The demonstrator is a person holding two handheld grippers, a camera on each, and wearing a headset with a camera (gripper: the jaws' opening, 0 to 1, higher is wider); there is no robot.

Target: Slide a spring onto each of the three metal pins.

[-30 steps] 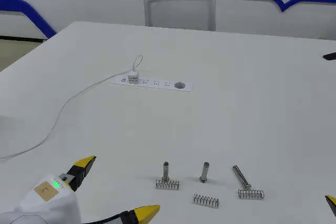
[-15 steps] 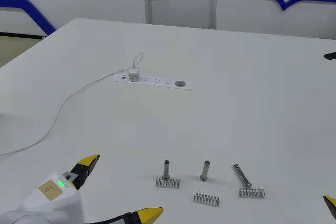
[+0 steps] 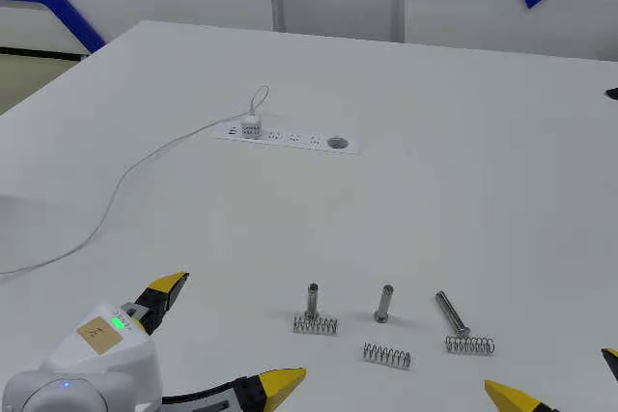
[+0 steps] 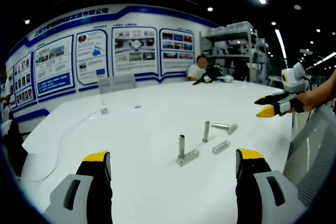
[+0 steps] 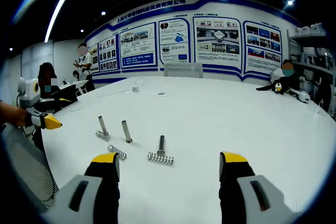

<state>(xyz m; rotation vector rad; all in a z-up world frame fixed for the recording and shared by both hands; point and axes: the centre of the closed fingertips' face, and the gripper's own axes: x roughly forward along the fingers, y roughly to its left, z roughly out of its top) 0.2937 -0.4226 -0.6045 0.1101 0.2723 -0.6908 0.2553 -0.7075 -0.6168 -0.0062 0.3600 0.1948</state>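
Three springs lie lengthwise left to right on the white table, each on the near side of a metal pin, just beyond and between the wide-open, empty left gripper and right gripper.

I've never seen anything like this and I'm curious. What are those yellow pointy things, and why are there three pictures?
A person holds two pinching tools: the left gripper and the right gripper. The yellow tips are their jaws. One picture comes from a camera on the person's head; the two round ones from cameras on the tools. On the table are three metal pins and three springs, plus a power strip. Both tools are open, holding nothing.
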